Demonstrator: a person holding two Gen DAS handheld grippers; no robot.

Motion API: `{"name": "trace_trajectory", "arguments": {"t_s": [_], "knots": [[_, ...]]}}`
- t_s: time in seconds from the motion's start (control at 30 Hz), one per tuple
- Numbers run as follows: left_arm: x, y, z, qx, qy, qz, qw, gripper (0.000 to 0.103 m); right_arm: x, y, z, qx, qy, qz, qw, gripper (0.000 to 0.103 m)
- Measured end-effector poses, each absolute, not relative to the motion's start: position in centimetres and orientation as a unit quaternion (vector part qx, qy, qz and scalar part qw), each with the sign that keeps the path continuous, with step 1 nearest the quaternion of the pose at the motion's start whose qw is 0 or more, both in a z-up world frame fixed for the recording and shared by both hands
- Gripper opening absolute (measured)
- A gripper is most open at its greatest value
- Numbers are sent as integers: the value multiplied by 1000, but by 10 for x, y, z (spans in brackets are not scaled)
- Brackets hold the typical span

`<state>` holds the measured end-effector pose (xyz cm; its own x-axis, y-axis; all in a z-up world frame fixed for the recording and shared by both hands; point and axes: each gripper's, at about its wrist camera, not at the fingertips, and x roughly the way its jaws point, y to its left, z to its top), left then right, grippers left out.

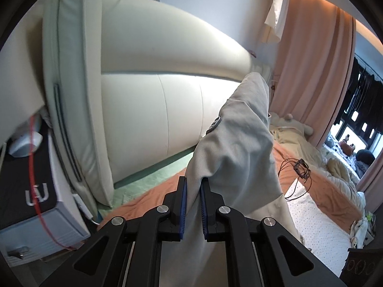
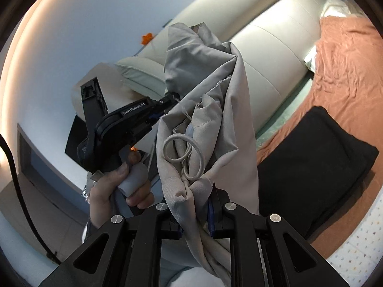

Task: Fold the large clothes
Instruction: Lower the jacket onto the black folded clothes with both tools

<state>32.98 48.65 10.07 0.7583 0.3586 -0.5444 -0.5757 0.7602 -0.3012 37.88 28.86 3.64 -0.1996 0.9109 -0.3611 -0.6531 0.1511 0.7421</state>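
Here both fingers, left [image 1: 192, 191] and right [image 2: 192, 205], pinch the grey garment [image 2: 215, 110] nearly closed.

The grey garment [image 1: 239, 143] hangs bunched directly ahead of both hand-held grippers and blocks the forward path of each. The left hand-held gripper [image 2: 171, 102] and the hand [image 2: 115, 186] that carries it occupy the space just left of the cloth. The padded headboard [image 1: 153, 91] closes off the far side of the bed [image 1: 143, 198]. A folded black item [image 2: 318, 162] lies on the orange sheet, to the right. A tangle of dark wire [image 1: 299, 169] lies further along the bed. Bare sheet near the headboard gives room to pass.
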Motion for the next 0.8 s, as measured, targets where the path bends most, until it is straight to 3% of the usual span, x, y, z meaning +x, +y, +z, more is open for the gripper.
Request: {"name": "trace_trajectory", "arguments": {"t_s": [0.33,0.6,0.7,0.73,0.77,0.8], "knots": [[432,513,39,-238,279,236,900,3,460,287,-30,174,478,586,630,16],[451,519,10,-188,278,283,898,4,518,290,-101,186,514,540,640,16],[430,517,-10,-201,305,274,890,16,541,292,-145,184,531,506,654,16],[420,513,-18,-198,312,272,889,28,549,290,-157,193,536,497,655,16],[411,509,-26,-195,319,272,887,48,557,288,-171,205,544,489,650,16],[401,505,-33,-197,321,276,884,57,562,286,-181,215,553,482,645,16]]}}
